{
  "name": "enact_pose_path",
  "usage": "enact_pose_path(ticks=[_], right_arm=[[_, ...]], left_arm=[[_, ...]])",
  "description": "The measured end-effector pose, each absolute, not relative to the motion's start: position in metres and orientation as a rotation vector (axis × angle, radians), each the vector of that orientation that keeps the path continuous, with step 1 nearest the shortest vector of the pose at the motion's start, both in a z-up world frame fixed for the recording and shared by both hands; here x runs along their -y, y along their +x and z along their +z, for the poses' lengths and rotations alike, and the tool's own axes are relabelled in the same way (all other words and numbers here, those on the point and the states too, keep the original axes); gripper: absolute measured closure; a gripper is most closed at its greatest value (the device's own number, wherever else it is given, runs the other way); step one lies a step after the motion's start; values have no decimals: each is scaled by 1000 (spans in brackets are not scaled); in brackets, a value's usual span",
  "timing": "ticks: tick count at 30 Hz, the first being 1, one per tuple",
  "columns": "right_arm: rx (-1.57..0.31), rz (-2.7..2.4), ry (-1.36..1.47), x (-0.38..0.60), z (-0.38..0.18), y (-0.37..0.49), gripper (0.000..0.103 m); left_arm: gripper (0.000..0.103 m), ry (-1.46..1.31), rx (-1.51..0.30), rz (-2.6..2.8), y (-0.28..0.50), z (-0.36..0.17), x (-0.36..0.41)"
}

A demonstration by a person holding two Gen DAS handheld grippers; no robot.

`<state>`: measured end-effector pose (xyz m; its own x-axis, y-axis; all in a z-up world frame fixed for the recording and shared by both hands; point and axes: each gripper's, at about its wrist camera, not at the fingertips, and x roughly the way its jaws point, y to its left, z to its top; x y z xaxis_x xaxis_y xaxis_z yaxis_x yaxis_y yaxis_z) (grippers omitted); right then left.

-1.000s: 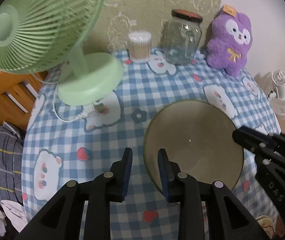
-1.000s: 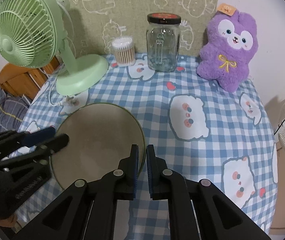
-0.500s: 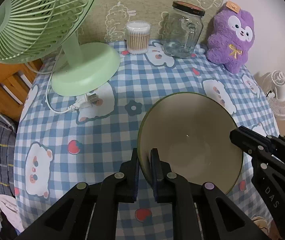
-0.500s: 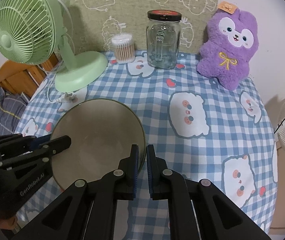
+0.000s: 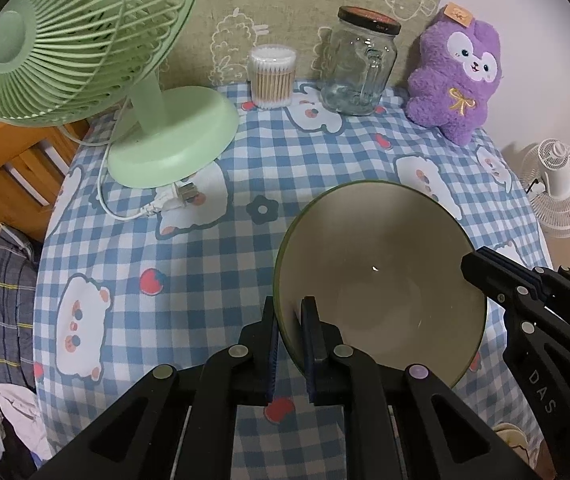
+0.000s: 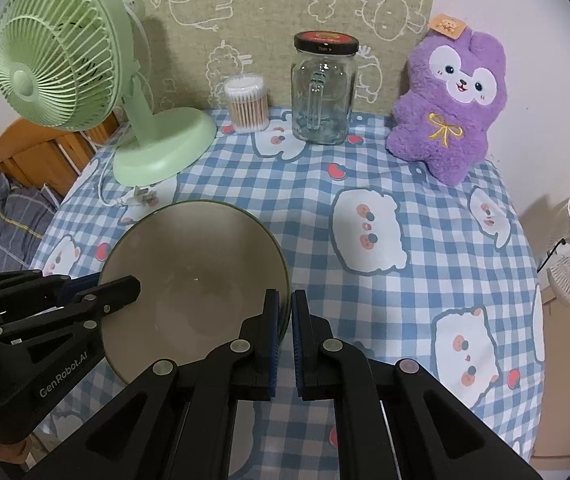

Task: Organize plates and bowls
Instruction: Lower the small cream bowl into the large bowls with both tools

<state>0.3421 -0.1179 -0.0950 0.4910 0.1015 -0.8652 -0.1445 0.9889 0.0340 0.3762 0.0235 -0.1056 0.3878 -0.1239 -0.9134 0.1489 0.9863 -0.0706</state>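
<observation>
Bowl (image 5: 381, 280) judged hard, smooth, breakable if dropped; likely slippery, a bit heavy. Best held at thin rim, one grip on each side. Left gripper (image 5: 288, 312) fingers closed on rim near side; right gripper (image 6: 284, 312) fingers closed on opposite rim. Bowl round, wide, beige inside, green edge. Bowl seen over checked counter (image 6: 365, 176), below green fan (image 5: 85, 40).

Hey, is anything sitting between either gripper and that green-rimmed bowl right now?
Nothing visible. The left gripper is already shut on the near-left rim of the green-rimmed beige bowl, and the right gripper is shut on its opposite rim, one of each gripper's fingers inside the bowl and one outside.
</observation>
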Motion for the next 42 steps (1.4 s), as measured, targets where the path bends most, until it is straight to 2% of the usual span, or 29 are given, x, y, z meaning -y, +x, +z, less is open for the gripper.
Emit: enact_pose_path(ticks=[24,42], right_arm=[[-952,149,-52,107,-29,254,95],[-925,178,-69,92,-10,186,95]], left_arm=[[96,53,-1058,-145,296,-40,-28],[96,36,-1027,-120,225,-26,-45]])
